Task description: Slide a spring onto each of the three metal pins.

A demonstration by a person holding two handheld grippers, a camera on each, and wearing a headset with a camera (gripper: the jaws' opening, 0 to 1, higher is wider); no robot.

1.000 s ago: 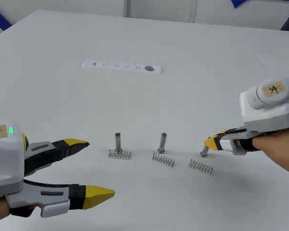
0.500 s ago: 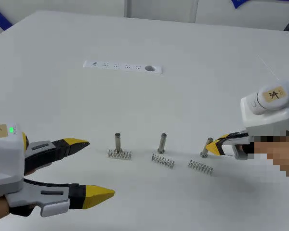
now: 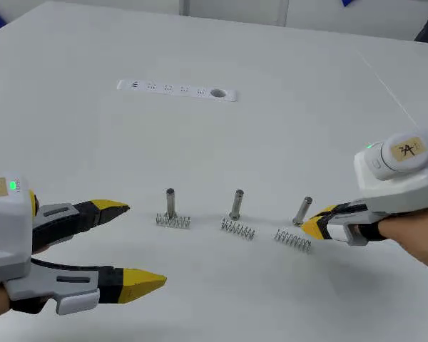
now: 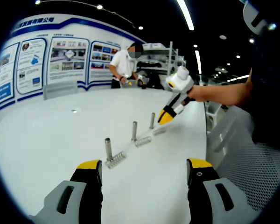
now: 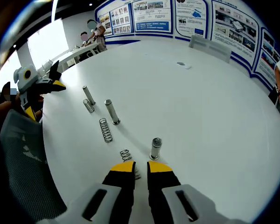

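Rightmost pin (image 3: 304, 211) stands upright now, freed by closed right hand-held gripper (image 3: 310, 226), ready for its spring (image 3: 293, 240); left hand-held gripper (image 3: 143, 244) open.

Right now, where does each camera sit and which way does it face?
Head view: on the person's head, looking down at the table; left gripper, right gripper and a hand show.
Left gripper view: on that gripper, facing along the pins; own jaws below.
Right gripper view: faces back along them; own jaws below.
Shared: pins, springs.
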